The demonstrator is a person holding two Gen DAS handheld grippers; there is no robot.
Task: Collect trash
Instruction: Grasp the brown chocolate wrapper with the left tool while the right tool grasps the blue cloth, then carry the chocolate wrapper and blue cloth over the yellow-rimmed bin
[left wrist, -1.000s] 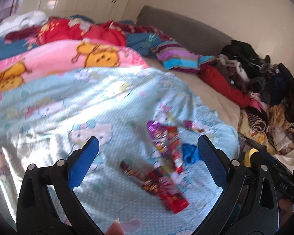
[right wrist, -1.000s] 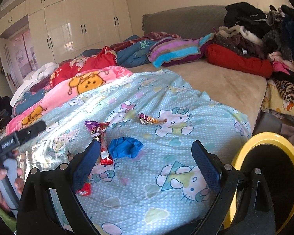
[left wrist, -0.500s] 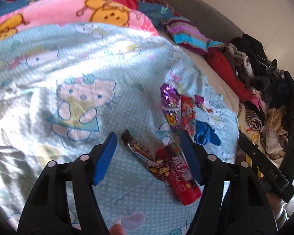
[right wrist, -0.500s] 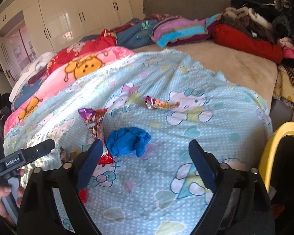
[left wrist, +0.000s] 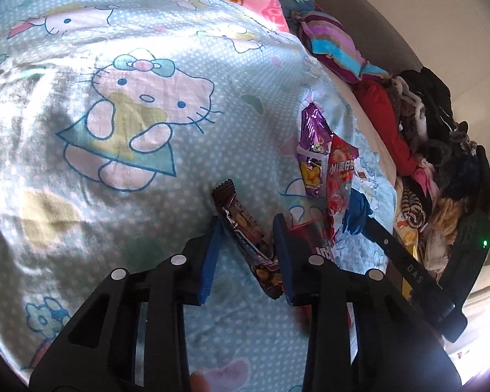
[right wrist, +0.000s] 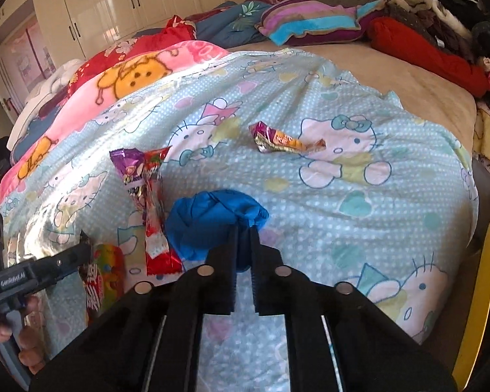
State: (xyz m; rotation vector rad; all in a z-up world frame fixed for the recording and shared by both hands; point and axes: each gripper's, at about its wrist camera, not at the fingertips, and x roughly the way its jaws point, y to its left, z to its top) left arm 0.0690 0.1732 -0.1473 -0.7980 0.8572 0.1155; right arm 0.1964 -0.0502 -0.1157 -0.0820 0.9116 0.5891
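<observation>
Left wrist view: the left gripper [left wrist: 246,225] is down on the sheet [left wrist: 130,196], its blue pads either side of a brown wrapper [left wrist: 245,228] with a visible gap on each side, so it is released, not yet pinching. Just right of it lies a red wrapper [left wrist: 321,241], partly behind the right finger. Beyond, a purple packet [left wrist: 313,150] and a red packet [left wrist: 341,176] lie side by side, touching. Only a sliver of the blue glove [left wrist: 356,210] shows here, behind the other tool's dark bar. Clothes [left wrist: 434,150] crowd the right edge; the sheet to the left lies open.

Right wrist view: the right gripper [right wrist: 243,228] is clenched on the blue glove [right wrist: 212,222], the fingers nearly together with blue material between them. This view alone shows an orange wrapper [right wrist: 284,140] lying well apart up the sheet [right wrist: 359,196], a yellow bin rim [right wrist: 483,281] at the right edge, and the left tool [right wrist: 39,271] low at the left. The two packets [right wrist: 147,189] lie just left of the glove. Bare sheet spreads to the right.
</observation>
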